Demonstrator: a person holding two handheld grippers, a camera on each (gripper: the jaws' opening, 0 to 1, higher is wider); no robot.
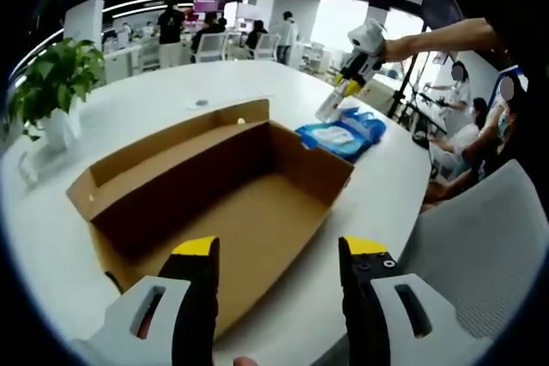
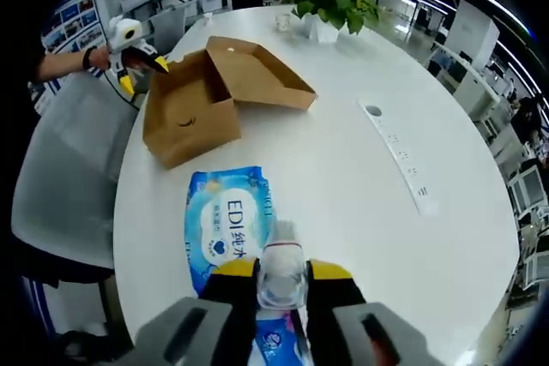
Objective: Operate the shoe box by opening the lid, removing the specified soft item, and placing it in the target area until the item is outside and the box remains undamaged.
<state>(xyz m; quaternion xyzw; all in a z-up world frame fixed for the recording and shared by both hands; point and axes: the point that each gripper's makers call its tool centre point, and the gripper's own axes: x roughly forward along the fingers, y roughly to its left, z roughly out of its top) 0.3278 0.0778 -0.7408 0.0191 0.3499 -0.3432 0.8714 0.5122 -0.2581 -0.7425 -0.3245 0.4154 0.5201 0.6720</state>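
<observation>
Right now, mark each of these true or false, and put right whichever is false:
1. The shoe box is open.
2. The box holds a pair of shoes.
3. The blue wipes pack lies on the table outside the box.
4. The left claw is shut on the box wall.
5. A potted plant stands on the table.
1. True. The shoe box stands open, its lid folded back.
2. False. Its visible inside is bare cardboard.
3. True. The blue wipes pack lies on the white table beside the box.
4. False. The left claw is open, its jaws apart above the near edge of the box.
5. True. The potted plant stands at the table's far side.
</observation>
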